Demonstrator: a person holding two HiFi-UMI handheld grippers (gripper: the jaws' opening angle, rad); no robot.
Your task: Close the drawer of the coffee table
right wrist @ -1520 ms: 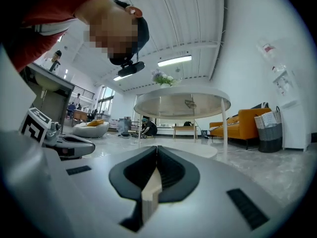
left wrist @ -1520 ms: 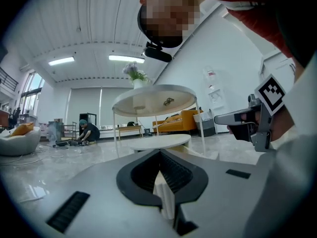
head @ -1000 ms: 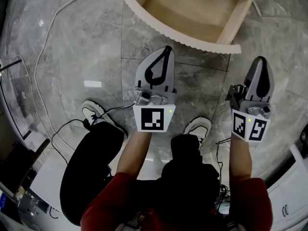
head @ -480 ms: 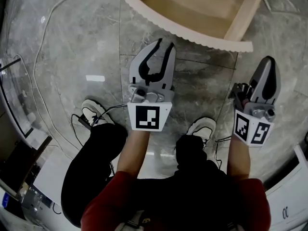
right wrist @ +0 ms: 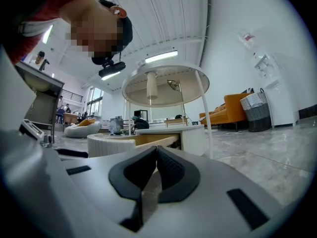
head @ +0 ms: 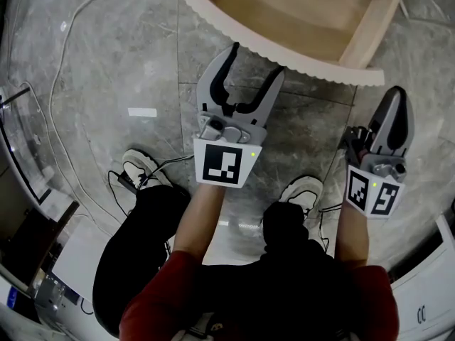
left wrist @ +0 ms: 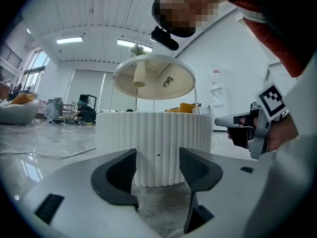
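Note:
The coffee table's drawer [head: 298, 13] stands pulled out at the top of the head view, its wooden inside showing behind a curved, ribbed cream front [head: 284, 47]. My left gripper [head: 256, 60] points at that front from just before it. Its jaws are opening, nothing is between them, and the tips lie close to the ribs. In the left gripper view the ribbed front [left wrist: 153, 148] fills the gap ahead of the left gripper [left wrist: 158, 170]. My right gripper [head: 398, 96] is shut and empty, off the drawer's right end. In its own view the right gripper [right wrist: 156, 155] aims past the drawer [right wrist: 111, 144].
Grey marble floor with cables [head: 64, 69] trailing at the left. The person's shoes [head: 138, 165] [head: 302, 190] stand behind the grippers. A round table top on thin legs [right wrist: 166, 86] rises beyond the drawer. An orange sofa [right wrist: 237, 108] and a basket [right wrist: 257, 110] stand far right.
The left jaws went from shut to wide open. Both grippers sank a little, and the left one now sits nearer the drawer's ribbed front.

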